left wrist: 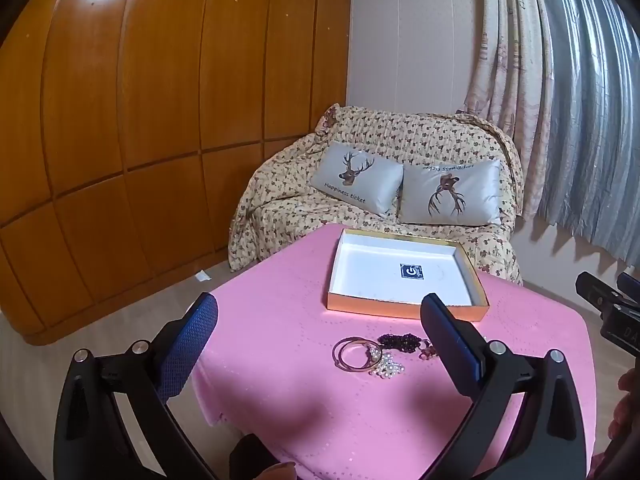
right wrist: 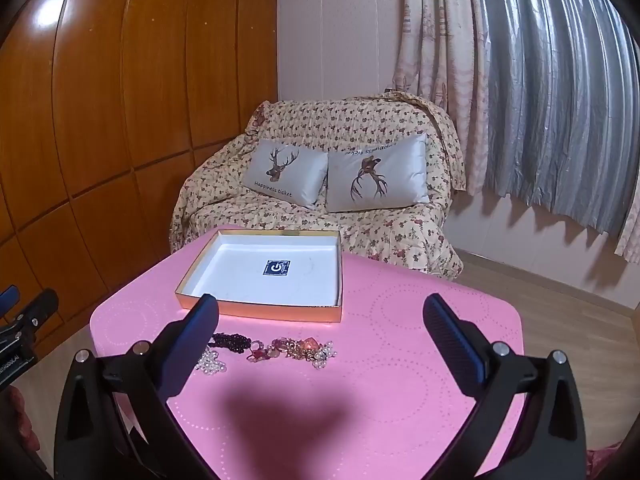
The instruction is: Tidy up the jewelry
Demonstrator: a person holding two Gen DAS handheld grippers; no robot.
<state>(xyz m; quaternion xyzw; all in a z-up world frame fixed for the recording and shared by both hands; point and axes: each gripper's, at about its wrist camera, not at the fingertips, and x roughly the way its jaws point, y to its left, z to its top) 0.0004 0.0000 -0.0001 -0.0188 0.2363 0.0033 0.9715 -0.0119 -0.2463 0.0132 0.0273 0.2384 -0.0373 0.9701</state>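
A shallow gold-sided box (left wrist: 404,307) with a white inside stands empty on the pink table (left wrist: 280,320); it also shows in the right wrist view (right wrist: 280,314). In front of it lies a row of jewelry: gold bangles (left wrist: 352,354), a white pearl piece (left wrist: 386,366), a dark bead bracelet (left wrist: 398,341) and a red-gold piece (right wrist: 296,348). My left gripper (left wrist: 320,316) is open above the table's near edge, short of the jewelry. My right gripper (right wrist: 320,316) is open above the near edge too, holding nothing.
A sofa under a flowered cover (left wrist: 360,152) with two deer cushions stands behind the table. Wooden wardrobe panels (left wrist: 120,120) fill the left. Curtains (left wrist: 560,80) hang at the right. The pink table drops off at its near and side edges.
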